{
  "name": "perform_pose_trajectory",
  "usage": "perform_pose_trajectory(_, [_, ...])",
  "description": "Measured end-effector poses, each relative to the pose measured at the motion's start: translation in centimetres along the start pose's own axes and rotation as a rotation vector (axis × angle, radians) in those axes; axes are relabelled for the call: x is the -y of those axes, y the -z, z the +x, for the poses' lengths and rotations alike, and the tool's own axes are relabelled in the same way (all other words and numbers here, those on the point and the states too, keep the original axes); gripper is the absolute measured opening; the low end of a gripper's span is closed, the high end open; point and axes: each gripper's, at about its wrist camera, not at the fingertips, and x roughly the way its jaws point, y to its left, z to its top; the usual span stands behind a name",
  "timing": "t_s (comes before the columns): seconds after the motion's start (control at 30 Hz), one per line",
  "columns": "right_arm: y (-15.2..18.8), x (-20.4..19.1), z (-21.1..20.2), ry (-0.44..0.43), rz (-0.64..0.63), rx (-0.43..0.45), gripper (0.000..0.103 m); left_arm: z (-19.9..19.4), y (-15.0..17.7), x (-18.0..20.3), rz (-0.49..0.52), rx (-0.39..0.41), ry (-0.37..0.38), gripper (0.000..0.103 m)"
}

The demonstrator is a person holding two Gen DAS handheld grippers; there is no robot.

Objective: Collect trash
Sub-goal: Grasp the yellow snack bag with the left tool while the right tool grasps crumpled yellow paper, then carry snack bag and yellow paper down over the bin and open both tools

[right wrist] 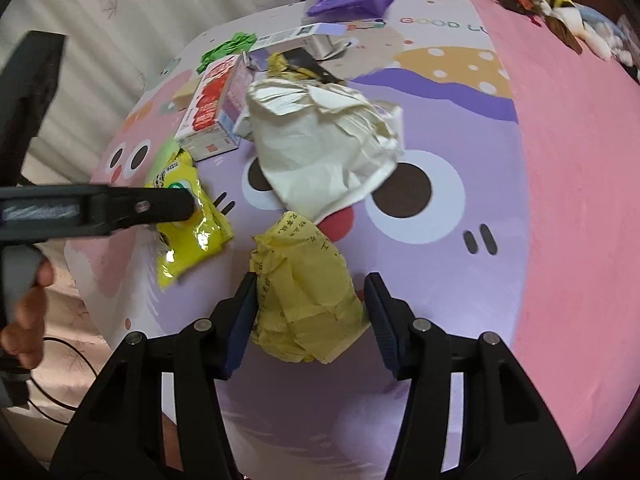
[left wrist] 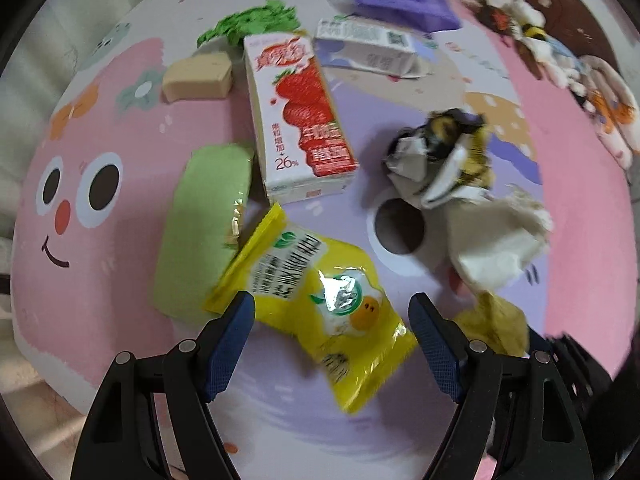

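Note:
Trash lies scattered on a cartoon-print bed sheet. A yellow snack packet lies flat between the fingers of my left gripper, which is open just above it, pointing steeply down. In the right wrist view that same left gripper reaches in from the left over the yellow snack packet. My right gripper straddles a crumpled yellow paper, and both pads touch its sides. A crumpled white paper lies just beyond it.
Further back lie a strawberry milk carton, a green packet, a black-and-yellow crumpled wrapper, a white carton, a purple bag and a beige block. Plush toys line the far right. A person's hand is at the left.

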Motion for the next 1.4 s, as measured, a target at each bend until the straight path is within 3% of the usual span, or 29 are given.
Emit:
perform_pose_trajectory(0.27, [0.6,0.5,0.3,-0.031,0.038,-0.012,0.050,2.7,-0.8,0.8,0.012,0.001,-0.089,0.063])
perform_pose_trajectory(0.4, [0.9,0.0,0.4,-0.044,0.028,-0.015,0.050,2.7,-0.8,1.1,0.058,0.025,-0.112,0.040])
perform_pose_trajectory(0.5, [0.9,-0.6,0.6,-0.055,0.026,-0.017,0.050,2.3,-0.4,0.8,0.078,0.025,-0.098,0.030])
perform_pose_trajectory(0.9, [1.1,-4.3,0.0,-0.067,0.029,0.005,0.050,-2.2,3.7,-2.3,0.151,0.064,-0.033,0.028])
perform_pose_trajectory(1.17, [3.0,-8.8,-2.2,-0.030,0.063,0.054,0.050,-8.0,7.4,-8.3,0.223,0.124,0.017,0.028])
perform_pose_trajectory(1.4, [7.0,-15.2,-4.4,0.020,0.154,0.125,0.050,-11.8,12.2,-14.2,0.311,0.175,0.053,0.028])
